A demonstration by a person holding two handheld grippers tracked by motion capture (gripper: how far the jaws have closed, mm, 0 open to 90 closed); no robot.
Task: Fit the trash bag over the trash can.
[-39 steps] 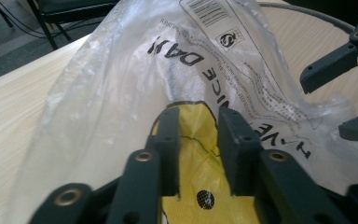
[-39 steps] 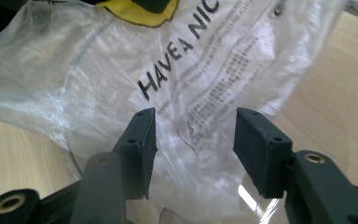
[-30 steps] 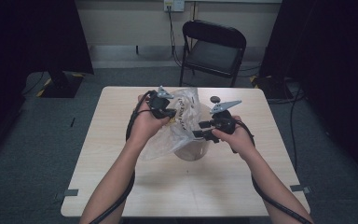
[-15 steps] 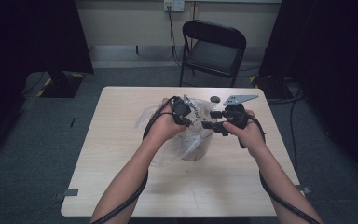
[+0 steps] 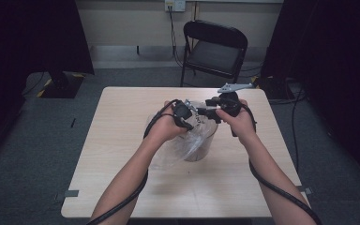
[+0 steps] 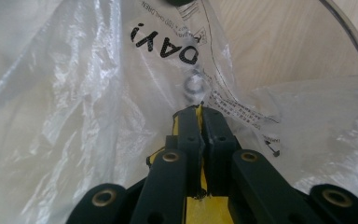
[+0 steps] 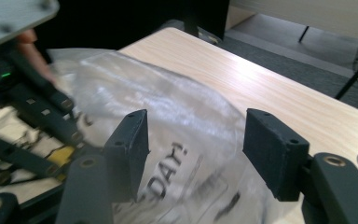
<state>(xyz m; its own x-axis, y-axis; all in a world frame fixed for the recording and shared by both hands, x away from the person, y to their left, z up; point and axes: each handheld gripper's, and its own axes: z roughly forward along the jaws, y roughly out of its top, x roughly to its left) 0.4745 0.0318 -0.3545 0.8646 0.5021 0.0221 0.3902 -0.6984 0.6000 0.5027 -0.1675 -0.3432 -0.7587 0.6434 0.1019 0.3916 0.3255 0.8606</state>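
The left gripper is clamped on the clear printed plastic bag; the right gripper's jaws, just closing slightly, stand apart around it.

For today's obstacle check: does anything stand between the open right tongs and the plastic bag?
Nothing visible does. The right tongs stand open straight in front of the plastic bag, with a clear gap. The left tongs already pinch it.
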